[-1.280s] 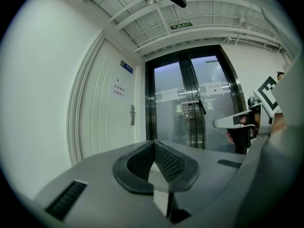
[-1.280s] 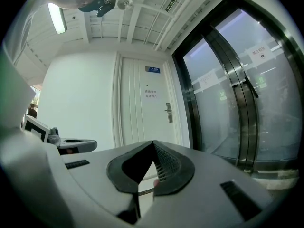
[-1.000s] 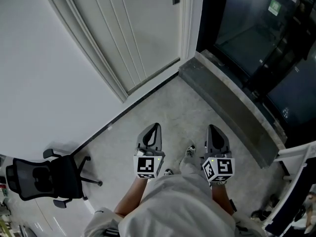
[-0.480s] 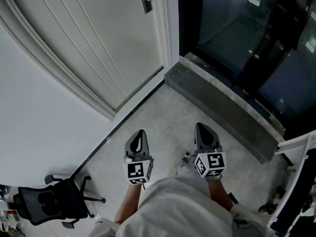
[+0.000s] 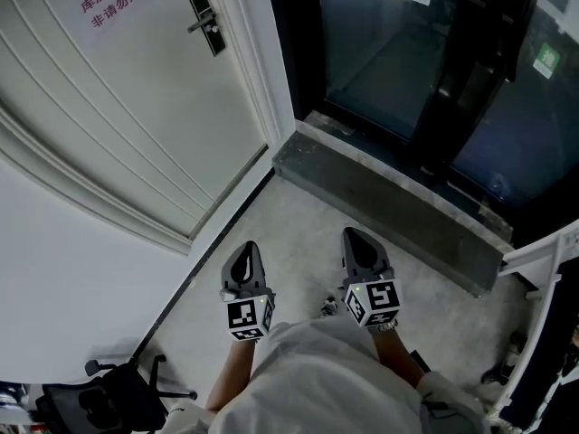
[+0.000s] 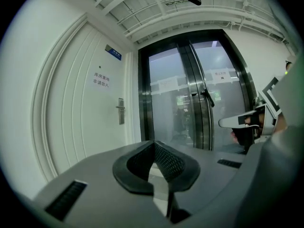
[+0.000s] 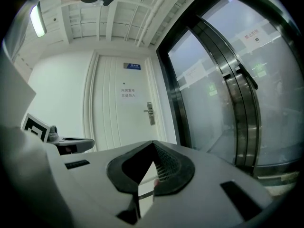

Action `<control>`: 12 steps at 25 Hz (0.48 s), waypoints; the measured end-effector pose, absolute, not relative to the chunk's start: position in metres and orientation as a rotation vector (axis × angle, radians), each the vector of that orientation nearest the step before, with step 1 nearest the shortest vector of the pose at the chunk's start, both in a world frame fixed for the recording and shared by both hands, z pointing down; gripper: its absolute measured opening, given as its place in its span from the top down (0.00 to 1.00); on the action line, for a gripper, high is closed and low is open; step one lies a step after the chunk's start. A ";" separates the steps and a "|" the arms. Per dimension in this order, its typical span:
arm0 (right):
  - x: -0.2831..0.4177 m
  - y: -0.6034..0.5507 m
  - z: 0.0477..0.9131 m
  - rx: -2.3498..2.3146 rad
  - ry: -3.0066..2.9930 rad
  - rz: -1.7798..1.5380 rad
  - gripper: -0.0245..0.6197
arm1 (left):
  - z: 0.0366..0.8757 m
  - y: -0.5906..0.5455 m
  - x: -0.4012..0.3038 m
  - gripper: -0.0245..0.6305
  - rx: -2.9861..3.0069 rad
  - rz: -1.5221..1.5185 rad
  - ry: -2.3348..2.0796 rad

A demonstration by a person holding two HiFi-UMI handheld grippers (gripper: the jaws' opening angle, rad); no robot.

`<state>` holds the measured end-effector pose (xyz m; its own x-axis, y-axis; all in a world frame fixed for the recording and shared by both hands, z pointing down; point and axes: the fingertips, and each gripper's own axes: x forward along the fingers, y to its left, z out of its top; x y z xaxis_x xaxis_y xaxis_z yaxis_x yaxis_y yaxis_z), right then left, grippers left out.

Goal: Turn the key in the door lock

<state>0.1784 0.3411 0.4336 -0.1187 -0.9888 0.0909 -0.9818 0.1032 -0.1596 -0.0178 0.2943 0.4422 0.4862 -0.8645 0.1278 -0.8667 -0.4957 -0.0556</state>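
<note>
Pointing level, left gripper [image 5: 246, 247] and right gripper [image 5: 351, 235] sit abreast.

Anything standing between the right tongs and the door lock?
Nothing visible. Only bare floor lies between the right tongs and the lock on the white door, ahead to the left. The stone step below the glass doors ends beside the door frame, right of that path.

A grey speckled floor [image 5: 298, 233] carries a black office chair [image 5: 109, 403] and a stone sill [image 5: 380, 204].
</note>
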 end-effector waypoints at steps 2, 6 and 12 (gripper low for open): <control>0.196 0.337 0.439 -2.079 2.278 -0.295 0.97 | 0.442 0.289 -0.002 0.95 2.712 0.235 -1.563; 0.227 0.327 0.445 -2.111 2.228 -0.325 0.97 | 0.443 0.281 0.014 0.95 2.720 0.263 -1.578; 0.225 0.305 0.450 -2.097 2.271 -0.339 0.97 | 0.445 0.267 0.001 0.95 2.671 0.257 -1.625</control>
